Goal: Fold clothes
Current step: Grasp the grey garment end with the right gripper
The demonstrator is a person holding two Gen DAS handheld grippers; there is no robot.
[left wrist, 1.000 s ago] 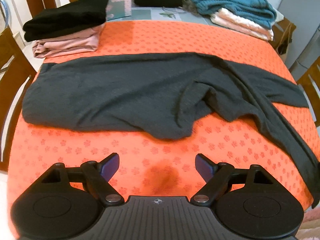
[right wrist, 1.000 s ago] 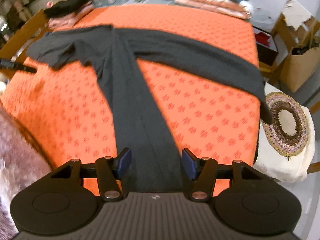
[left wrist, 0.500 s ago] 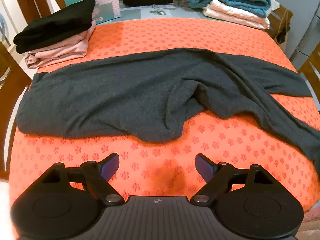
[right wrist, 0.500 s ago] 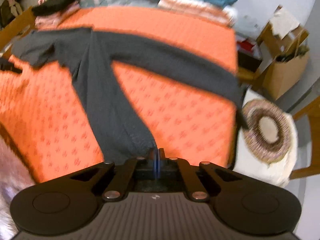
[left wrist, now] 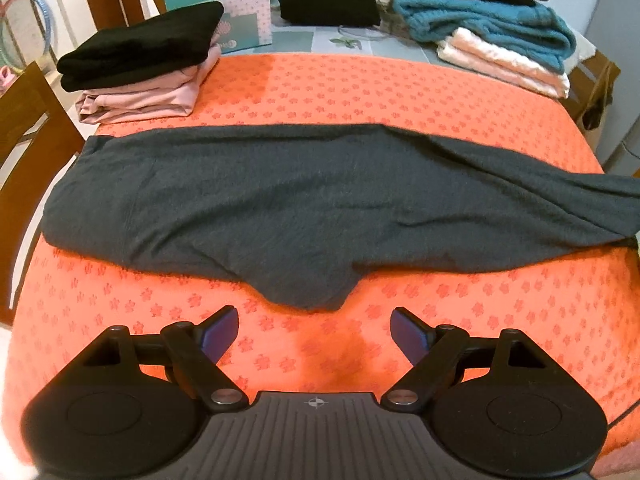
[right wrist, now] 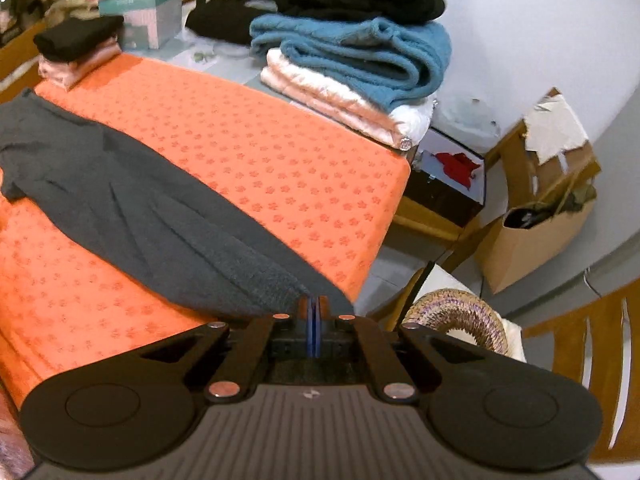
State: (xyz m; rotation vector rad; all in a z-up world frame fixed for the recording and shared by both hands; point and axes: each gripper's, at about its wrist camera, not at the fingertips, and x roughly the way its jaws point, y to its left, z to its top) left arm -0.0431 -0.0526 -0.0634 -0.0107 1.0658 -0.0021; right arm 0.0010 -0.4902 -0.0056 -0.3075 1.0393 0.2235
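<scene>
Here, right gripper (right wrist: 313, 322) nearest, jaws clenched on the end of a dark grey garment (right wrist: 160, 220), lifted at the desk's corner. Left gripper (left wrist: 314, 330) poised above orange flower-print cloth (left wrist: 360, 92), jaws released and empty, just short of the garment's (left wrist: 280, 200) near hem. Garment spread across the desk. Beyond, a black-and-pink folded stack (left wrist: 148, 64) at far left, teal and pale folded items (left wrist: 492, 40) at far right.
</scene>
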